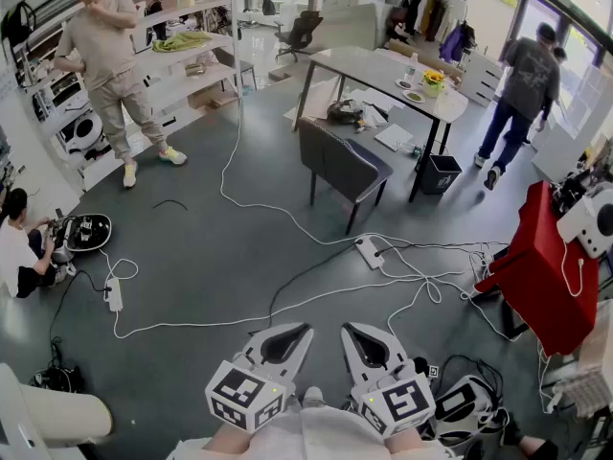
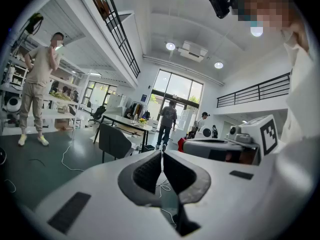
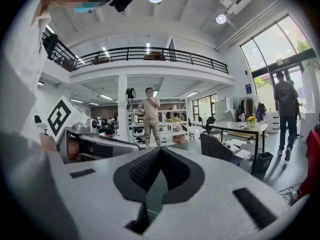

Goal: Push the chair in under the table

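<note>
A dark grey upholstered chair (image 1: pixel 340 164) stands pulled out in front of a white table (image 1: pixel 369 69) across the room; its back faces me. The chair (image 2: pixel 114 140) also shows small in the left gripper view, and the chair (image 3: pixel 216 147) in the right gripper view. My left gripper (image 1: pixel 302 332) and right gripper (image 1: pixel 349 331) are held close to my body at the bottom of the head view, far from the chair. Both are shut with nothing between the jaws.
White cables (image 1: pixel 316 300) and power strips (image 1: pixel 370 251) snake over the grey floor between me and the chair. A red-covered stand (image 1: pixel 538 266) is at the right. One person stands by shelves (image 1: pixel 107 65), another walks away (image 1: pixel 522 89), a third crouches (image 1: pixel 19 247). A bin (image 1: pixel 441 173) sits beside the table.
</note>
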A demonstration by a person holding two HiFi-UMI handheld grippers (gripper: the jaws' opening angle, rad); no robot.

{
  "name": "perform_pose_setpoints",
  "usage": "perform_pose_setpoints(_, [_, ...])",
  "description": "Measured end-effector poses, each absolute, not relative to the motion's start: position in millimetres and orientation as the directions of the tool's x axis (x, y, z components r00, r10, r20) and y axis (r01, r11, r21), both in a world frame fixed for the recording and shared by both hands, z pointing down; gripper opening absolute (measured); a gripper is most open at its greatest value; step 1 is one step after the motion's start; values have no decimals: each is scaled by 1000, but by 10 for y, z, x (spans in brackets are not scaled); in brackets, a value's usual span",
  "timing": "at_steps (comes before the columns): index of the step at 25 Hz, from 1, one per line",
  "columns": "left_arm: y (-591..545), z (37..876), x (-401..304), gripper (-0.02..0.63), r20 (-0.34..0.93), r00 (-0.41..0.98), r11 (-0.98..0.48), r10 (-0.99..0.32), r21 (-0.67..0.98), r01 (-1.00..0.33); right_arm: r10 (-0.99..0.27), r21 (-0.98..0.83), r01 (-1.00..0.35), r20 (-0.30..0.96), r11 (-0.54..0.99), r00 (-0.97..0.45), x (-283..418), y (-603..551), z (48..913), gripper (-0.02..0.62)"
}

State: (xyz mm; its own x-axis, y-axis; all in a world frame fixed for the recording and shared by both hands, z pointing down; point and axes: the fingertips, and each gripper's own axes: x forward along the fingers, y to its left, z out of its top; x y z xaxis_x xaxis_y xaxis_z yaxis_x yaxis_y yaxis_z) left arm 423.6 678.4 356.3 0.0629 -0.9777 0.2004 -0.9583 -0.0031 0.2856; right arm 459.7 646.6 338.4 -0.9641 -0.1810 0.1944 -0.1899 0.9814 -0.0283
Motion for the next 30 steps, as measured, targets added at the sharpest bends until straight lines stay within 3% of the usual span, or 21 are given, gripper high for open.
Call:
perform_pose_setpoints(14, [6819,3550,4143,25,206,69,-10,-976,274,-962,-170,-26,-180,214,983,-962,4470,6548,3396,2])
perform_pose_setpoints(19, [6869,3551,4007,25,201,66,-8,-977,273,-962,-198,-99,-218,176,971,-964,4382,6482,3371,3])
perform_pose_setpoints(30, [6878,3670,3536,25,203,54,9,-978,296,-955,-207,-109,-234,216,966,-954,4063,6537,3590,3])
